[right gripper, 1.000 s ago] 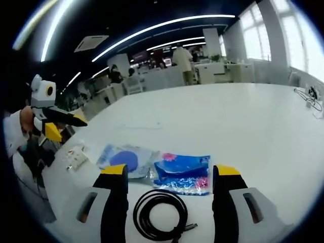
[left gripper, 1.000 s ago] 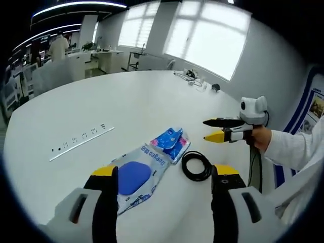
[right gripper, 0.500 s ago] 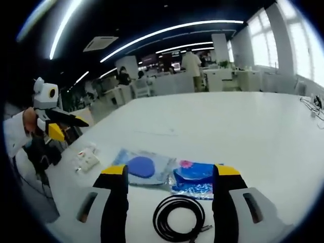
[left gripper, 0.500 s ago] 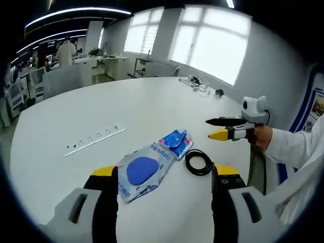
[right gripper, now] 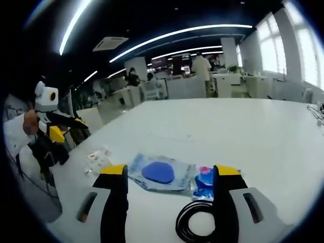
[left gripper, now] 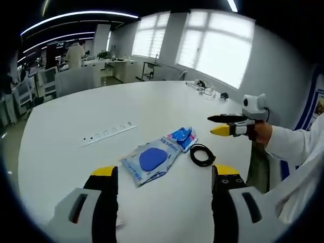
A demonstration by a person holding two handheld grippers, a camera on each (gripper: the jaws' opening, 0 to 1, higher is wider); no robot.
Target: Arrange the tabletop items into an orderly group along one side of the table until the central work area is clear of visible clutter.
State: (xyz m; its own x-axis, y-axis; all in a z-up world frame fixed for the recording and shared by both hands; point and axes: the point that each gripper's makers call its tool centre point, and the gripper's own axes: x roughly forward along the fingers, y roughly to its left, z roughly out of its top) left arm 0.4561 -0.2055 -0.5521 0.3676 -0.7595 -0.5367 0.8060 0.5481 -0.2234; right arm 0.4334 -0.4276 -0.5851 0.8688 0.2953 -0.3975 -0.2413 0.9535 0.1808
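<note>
Clutter sits mid-table ahead of the left gripper [left gripper: 162, 190], whose jaws are spread and empty: from left, a clear plastic packet with a blue oval pad [left gripper: 151, 161], a small blue patterned packet [left gripper: 182, 137] touching it, then a coiled black cable [left gripper: 202, 155]; the right gripper [right gripper: 169, 195] is likewise spread, hovering above the white table [left gripper: 76, 116]

My white surface [left gripper: 76, 116] carries a clear packet with a blue disc [left gripper: 151, 161], a blue pouch [left gripper: 181, 137], a black cable coil [left gripper: 202, 155]
</note>
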